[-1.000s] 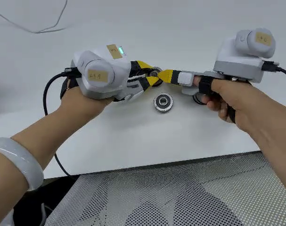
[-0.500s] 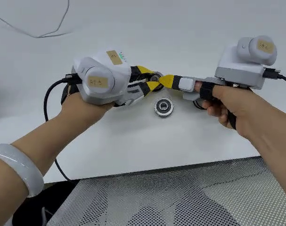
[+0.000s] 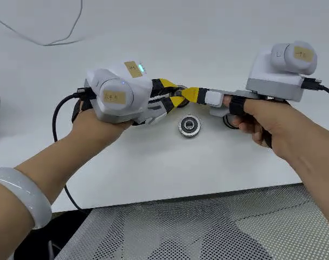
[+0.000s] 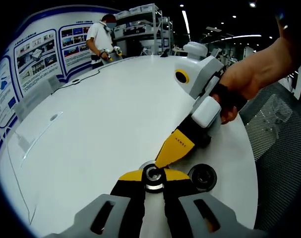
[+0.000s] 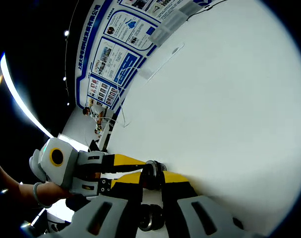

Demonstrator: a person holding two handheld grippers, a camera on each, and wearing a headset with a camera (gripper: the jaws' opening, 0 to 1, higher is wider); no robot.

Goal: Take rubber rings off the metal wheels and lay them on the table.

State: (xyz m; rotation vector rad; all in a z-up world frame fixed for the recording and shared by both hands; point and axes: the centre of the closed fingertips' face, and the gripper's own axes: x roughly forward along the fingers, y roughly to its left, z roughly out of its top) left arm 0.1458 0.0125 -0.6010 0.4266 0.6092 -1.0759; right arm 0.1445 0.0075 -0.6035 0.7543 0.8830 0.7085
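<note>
A small metal wheel (image 3: 179, 91) with a black rubber ring (image 5: 152, 171) hangs above the white table (image 3: 153, 162), pinched from both sides. My left gripper (image 3: 173, 92) is shut on the wheel (image 4: 152, 173), its yellow tips either side of the hub. From the right, my right gripper (image 3: 189, 93) comes in with its yellow tips together at the ring's edge (image 4: 160, 161). A second metal wheel (image 3: 189, 125) lies flat on the table just below them. Beside the right hand, a loose black ring (image 3: 227, 120) lies on the table, partly hidden.
A black cable (image 3: 56, 116) loops off the left gripper toward the table's front edge. A thin wire (image 3: 45, 39) lies at the far left. A mesh chair seat (image 3: 207, 227) sits below the table edge. A person (image 4: 103, 34) stands far off.
</note>
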